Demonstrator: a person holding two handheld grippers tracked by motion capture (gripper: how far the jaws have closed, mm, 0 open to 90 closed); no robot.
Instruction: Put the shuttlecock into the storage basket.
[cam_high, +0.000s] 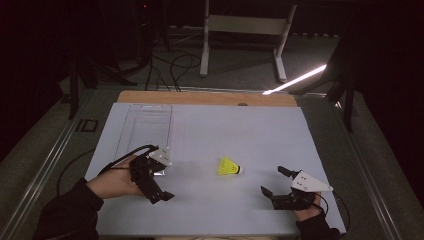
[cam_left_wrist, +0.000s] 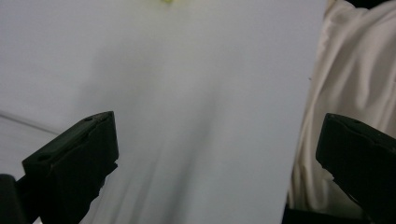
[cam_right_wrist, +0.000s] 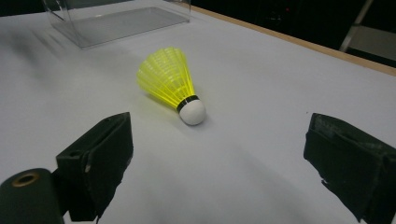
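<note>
White tabletop (cam_high: 200, 210) spans the frame. Lower left, my left tool (cam_high: 156, 186) rests with jaws apart, gripping nothing; lower right, my right tool (cam_high: 272, 181) likewise gapes. Between them at centre lies a yellow shuttlecock (cam_high: 229, 167). Beyond, upper left, a clear box (cam_high: 145, 127).

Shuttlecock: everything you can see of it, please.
The shuttlecock has a bright yellow ribbed skirt that looks like plastic, a thin black band, and a rounded white tip. It lies on its side on the pale table cover, between the two grippers, tip pointing toward the right gripper, skirt toward the clear box. Nothing but the cover touches it; both grippers are open and apart from it.
</note>
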